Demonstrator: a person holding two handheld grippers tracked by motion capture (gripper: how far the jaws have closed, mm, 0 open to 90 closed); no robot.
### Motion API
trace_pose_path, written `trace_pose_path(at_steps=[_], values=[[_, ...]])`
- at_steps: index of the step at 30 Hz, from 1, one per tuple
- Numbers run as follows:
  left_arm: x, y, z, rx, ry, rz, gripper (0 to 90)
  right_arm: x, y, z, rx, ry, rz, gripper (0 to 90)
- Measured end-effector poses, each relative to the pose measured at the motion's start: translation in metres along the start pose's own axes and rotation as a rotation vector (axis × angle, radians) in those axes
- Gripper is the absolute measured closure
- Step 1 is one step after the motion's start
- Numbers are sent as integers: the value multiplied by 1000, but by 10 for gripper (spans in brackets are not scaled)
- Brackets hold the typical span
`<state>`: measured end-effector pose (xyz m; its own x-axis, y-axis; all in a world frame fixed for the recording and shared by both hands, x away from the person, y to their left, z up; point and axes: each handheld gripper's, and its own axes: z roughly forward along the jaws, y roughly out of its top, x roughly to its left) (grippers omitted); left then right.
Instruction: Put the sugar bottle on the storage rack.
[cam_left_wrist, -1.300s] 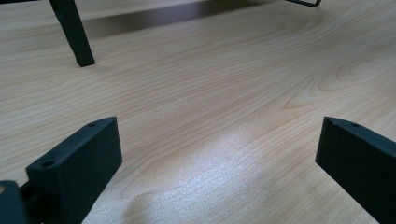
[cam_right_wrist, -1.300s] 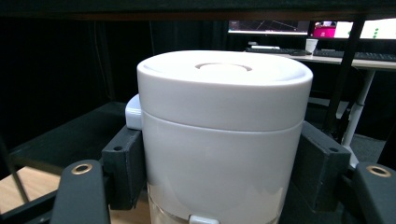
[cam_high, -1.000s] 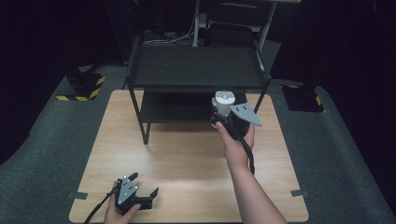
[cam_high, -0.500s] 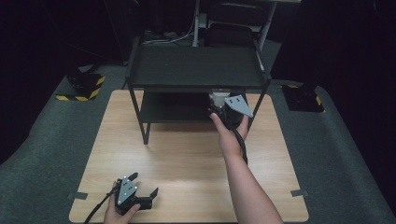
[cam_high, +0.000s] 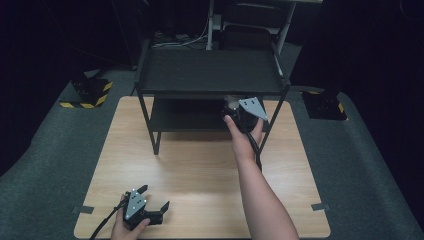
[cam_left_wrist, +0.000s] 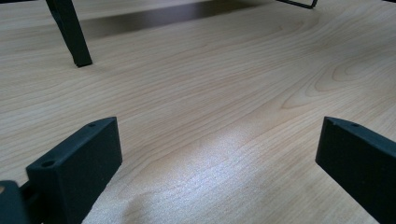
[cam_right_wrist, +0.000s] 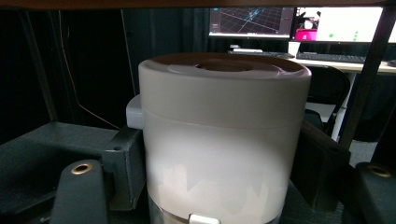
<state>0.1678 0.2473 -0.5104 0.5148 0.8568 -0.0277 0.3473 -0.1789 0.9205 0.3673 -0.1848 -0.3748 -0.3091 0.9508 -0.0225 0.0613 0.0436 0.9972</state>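
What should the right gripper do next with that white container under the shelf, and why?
Probably lower it a little onto the lower shelf, then open. The right gripper is shut on the white container, already beneath the top shelf; whether it touches down yet I cannot tell.

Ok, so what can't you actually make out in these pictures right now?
- High view: the white jar is hidden by the rack's top shelf, so where it sits can't be told.
- Right gripper view: the jar's base is cut off by the bottom edge; whether it rests on the lower shelf is unclear.
- Right gripper view: the right tongs pads are mostly covered by the jar.
- Monitors: too small to read.
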Motion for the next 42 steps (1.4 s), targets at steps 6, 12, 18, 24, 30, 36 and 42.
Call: trace_pose_path(at_steps=[6,12,18,24,30,36,42], values=[[0,0,0,0,-1,3,7,-1,0,0,1,6,-2,299],[0,0,0,0,-1,3,7,-2,-1,0,-1,8,3,297],[0,0,0,3,-2,4,7,-3,-2,0,-3,13,0,283],[1,1,0,4,-5,2,7,-8,-1,-1,6,33,-17,44],[1,1,0,4,-5,3,7,-14,-6,-13,-6,72,-15,0],[1,1,0,7,-4,6,7,-19,-14,-35,-39,118,-4,0],[0,1,0,8,-4,9,7,-23,-23,-60,-62,147,-24,0]])
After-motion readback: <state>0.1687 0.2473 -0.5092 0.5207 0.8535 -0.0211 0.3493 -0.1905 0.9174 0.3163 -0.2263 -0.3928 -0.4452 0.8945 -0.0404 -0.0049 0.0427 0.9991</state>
